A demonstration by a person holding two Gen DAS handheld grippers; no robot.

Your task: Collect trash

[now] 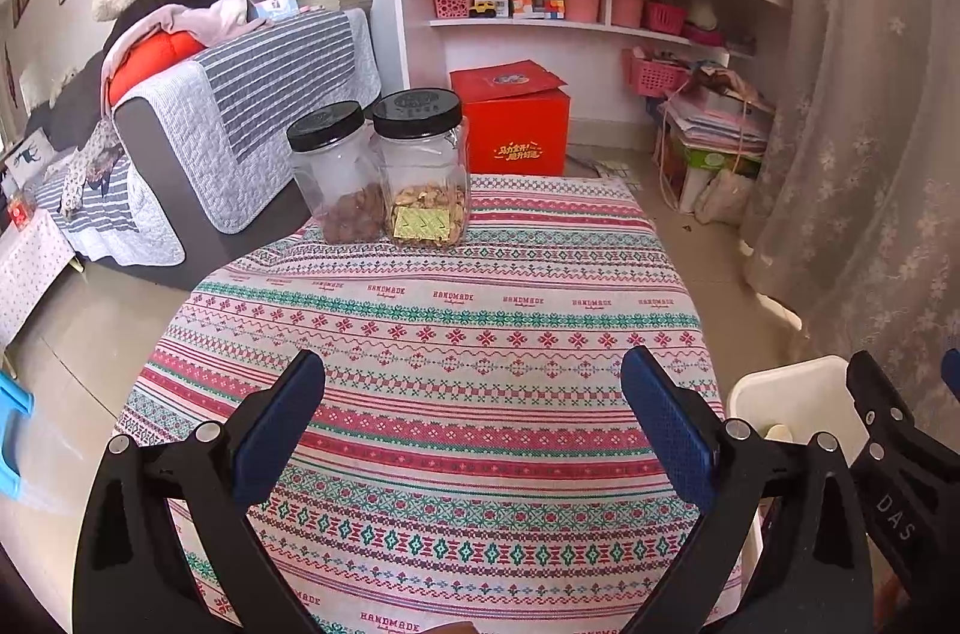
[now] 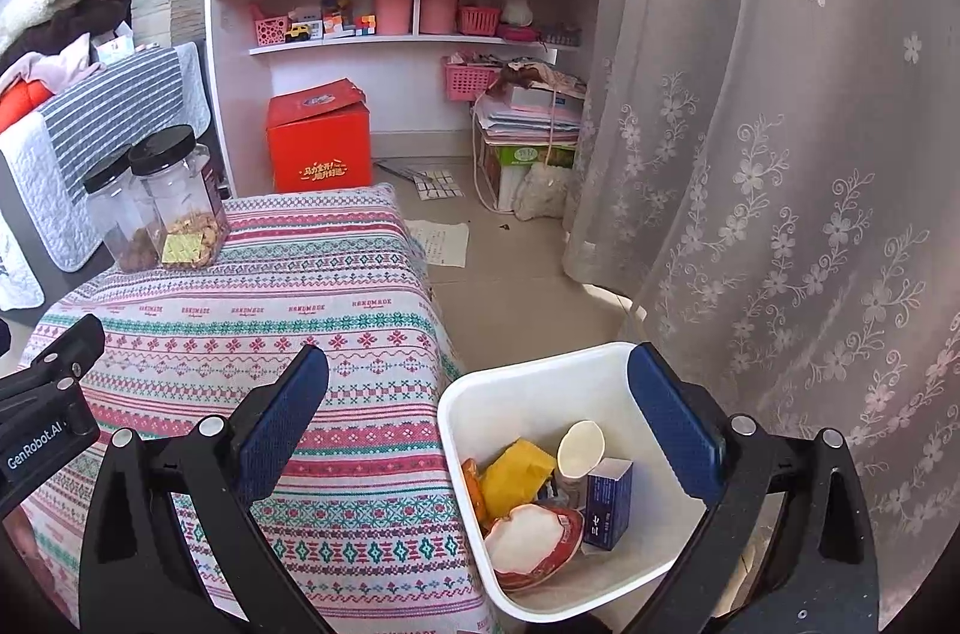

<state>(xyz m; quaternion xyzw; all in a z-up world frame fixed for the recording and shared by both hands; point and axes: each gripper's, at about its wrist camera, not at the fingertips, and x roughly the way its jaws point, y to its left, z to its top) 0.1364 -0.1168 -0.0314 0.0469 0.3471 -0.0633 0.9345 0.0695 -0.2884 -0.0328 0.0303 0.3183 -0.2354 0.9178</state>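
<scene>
White bin [image 2: 606,370] beside the worktop [image 2: 252,328] already holds the trash [image 2: 534,508]. Your right gripper [image 2: 480,421] hangs above it and your left gripper [image 1: 474,424] over bare cloth, both jaws wide, empty.

Two jars [image 1: 384,166], one bin [image 2: 540,382], perhaps five trash pieces [image 2: 528,490].

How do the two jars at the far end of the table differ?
The left jar looks smaller and holds dark brown pieces; the right jar looks taller, holding pale tan pieces. Only the right jar shows a yellow label. Both are clear plastic with black screw lids, upright, side by side on the patterned tablecloth.
</scene>
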